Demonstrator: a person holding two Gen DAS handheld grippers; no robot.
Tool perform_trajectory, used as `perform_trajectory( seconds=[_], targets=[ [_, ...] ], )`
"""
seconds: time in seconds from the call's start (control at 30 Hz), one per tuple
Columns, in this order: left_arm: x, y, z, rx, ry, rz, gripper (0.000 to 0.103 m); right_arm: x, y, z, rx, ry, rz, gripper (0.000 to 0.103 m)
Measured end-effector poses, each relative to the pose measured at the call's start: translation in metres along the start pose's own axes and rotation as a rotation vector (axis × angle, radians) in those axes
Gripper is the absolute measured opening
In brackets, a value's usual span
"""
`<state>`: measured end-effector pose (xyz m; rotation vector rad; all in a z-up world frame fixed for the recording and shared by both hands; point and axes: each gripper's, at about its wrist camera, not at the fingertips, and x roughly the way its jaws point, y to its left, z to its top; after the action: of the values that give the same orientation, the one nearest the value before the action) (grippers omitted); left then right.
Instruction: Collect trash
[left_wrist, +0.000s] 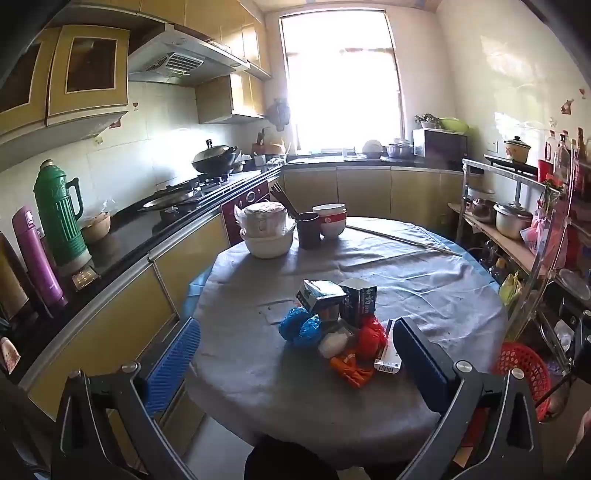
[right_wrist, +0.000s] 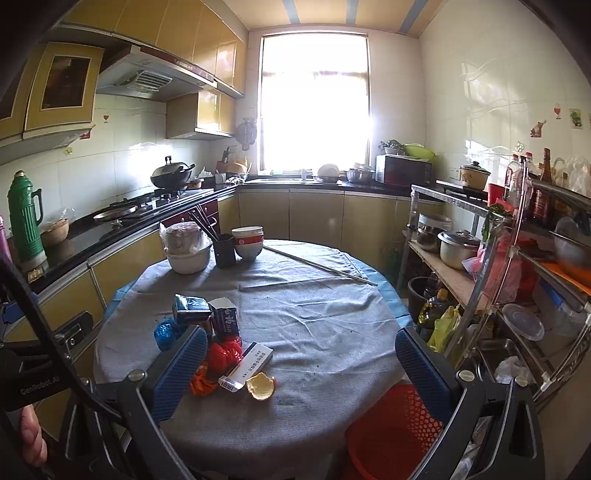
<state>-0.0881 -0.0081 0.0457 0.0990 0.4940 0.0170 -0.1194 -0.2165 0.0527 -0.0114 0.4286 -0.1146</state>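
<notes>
Your left gripper has its ribbed blue pads spread wide, holding nothing; your right gripper is the same, jaws fully apart and empty. Both hover over the near edge of the round table under a wrinkled grey cloth.

The trash sits in a loose pile near the table's front-left. Crumpled orange plastic wrapper lies nearest, touching a knotted red plastic bag and a white wad. A flat white cardboard box with a barcode lies beside a curled orange peel. Behind them sit scrunched blue plastic bags and two dark printed cartons, one leaning on the other.

A red plastic mesh basket stands on the floor to the right of the table, partly cut off by your right finger.

At the far edge: stacked white bowls, a dark cup of chopsticks, a plastic-wrapped container set in a bowl, and a thin stick.

Beyond: yellow cabinets, black counter, green thermos, cluttered metal rack. The window is blown out.
</notes>
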Motion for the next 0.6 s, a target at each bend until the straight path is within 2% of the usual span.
perform_trajectory(
  seconds=[0.6],
  targets=[
    [0.0008,-0.0075,-0.0037,0.02,0.002,-0.01,0.103,0.0009,-0.0021,-0.004,-0.008,-0.027,-0.019,0.103]
  ],
)
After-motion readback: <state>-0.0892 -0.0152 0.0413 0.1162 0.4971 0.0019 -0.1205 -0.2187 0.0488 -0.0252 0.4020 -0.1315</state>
